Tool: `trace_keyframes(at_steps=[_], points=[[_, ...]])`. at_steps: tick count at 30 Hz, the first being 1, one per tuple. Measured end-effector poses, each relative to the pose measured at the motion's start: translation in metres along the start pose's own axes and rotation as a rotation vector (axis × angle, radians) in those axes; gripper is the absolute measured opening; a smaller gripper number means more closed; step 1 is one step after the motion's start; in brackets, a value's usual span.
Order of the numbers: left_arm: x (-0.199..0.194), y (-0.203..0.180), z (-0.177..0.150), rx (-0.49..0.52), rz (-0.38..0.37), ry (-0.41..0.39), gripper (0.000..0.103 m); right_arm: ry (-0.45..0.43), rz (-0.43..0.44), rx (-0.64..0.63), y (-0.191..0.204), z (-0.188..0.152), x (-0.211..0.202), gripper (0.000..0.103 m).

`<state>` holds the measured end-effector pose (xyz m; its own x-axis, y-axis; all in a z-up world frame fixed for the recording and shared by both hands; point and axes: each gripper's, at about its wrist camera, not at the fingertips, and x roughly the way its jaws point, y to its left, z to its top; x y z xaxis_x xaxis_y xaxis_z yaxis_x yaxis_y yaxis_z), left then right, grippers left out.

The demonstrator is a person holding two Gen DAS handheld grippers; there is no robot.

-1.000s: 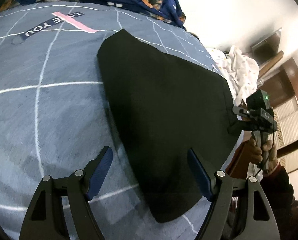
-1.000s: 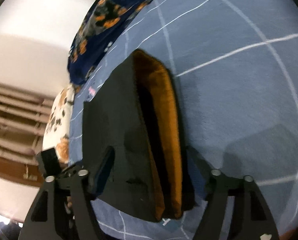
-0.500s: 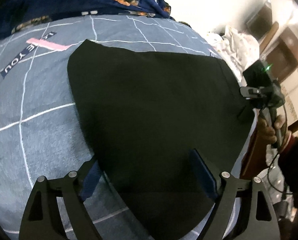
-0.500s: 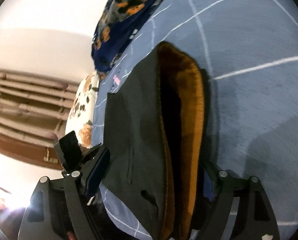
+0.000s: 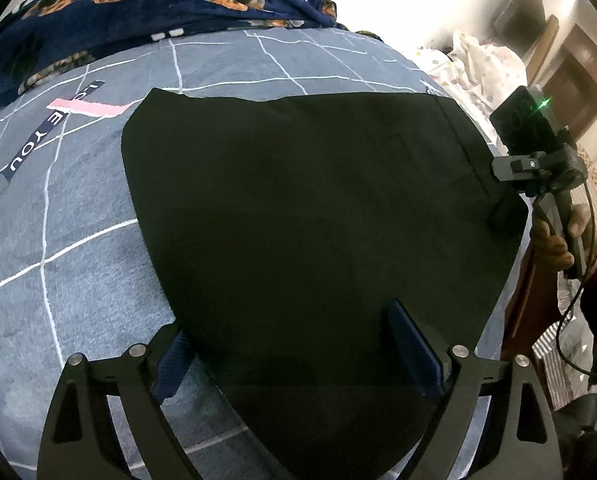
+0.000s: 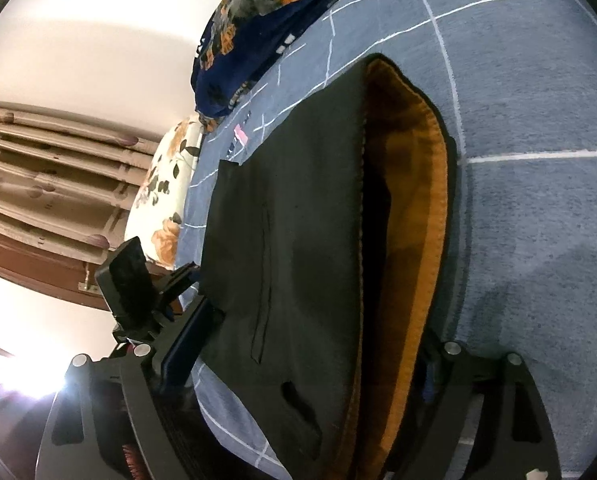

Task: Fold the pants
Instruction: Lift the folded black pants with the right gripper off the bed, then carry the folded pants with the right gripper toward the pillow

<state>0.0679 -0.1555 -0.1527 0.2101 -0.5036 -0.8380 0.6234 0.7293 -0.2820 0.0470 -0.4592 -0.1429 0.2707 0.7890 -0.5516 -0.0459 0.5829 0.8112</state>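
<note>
Black pants (image 5: 306, 208) lie folded flat on the blue checked bedspread; in the right wrist view the pants (image 6: 298, 240) show an orange lining (image 6: 418, 184) at the open waistband. My left gripper (image 5: 294, 352) is open, jaws straddling the near edge of the pants. My right gripper (image 6: 310, 364) is open, jaws either side of the waist end. The right gripper also shows in the left wrist view (image 5: 510, 216) at the far right corner of the pants. The left gripper shows in the right wrist view (image 6: 186, 284) at the pants' left edge.
A dark blue floral blanket (image 5: 146, 4) is bunched along the far side of the bed. A floral pillow (image 6: 166, 184) sits at the bed's edge. White clothes (image 5: 482, 64) lie at the far right. The bedspread (image 5: 58, 240) extends to the left.
Both grippers have moved closer over the pants, which now fill more of each view. Both stay open.
</note>
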Motion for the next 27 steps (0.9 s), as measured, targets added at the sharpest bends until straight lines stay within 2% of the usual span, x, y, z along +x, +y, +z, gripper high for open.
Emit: trace_keyframes(at_steps=[7,13,17,18,19,20,21,22,23,27], points=[[0.004,-0.002,0.003,0.015,0.002,0.012,0.094,0.007,-0.008,0.005,0.003,0.0,0.003,0.096],[0.008,-0.003,0.007,0.034,-0.009,0.017,0.098,0.002,-0.009,-0.015,0.004,-0.003,0.002,0.097],[0.008,0.0,0.009,0.038,-0.049,-0.004,0.098,-0.015,-0.021,-0.045,0.007,-0.006,0.003,0.095],[0.007,0.001,0.009,0.034,-0.055,-0.016,0.092,-0.021,-0.027,-0.046,0.008,-0.007,0.004,0.092],[0.006,0.003,0.009,0.029,-0.05,-0.036,0.064,-0.028,-0.025,-0.035,0.006,-0.008,0.003,0.08],[0.004,0.005,0.01,0.031,-0.022,-0.054,0.053,-0.027,-0.032,-0.009,0.002,-0.01,0.004,0.07],[0.004,0.009,0.011,0.021,-0.039,-0.048,0.04,-0.026,-0.043,0.016,-0.003,-0.012,0.005,0.045],[0.002,0.013,0.012,-0.003,-0.079,-0.045,0.032,-0.029,-0.049,0.05,-0.009,-0.014,0.006,0.033],[0.0,0.016,0.013,-0.017,-0.097,-0.049,0.03,-0.048,-0.024,0.085,-0.013,-0.017,0.006,0.032],[-0.011,0.013,0.01,-0.001,-0.084,-0.086,0.024,-0.084,0.011,0.12,-0.006,-0.024,0.004,0.027]])
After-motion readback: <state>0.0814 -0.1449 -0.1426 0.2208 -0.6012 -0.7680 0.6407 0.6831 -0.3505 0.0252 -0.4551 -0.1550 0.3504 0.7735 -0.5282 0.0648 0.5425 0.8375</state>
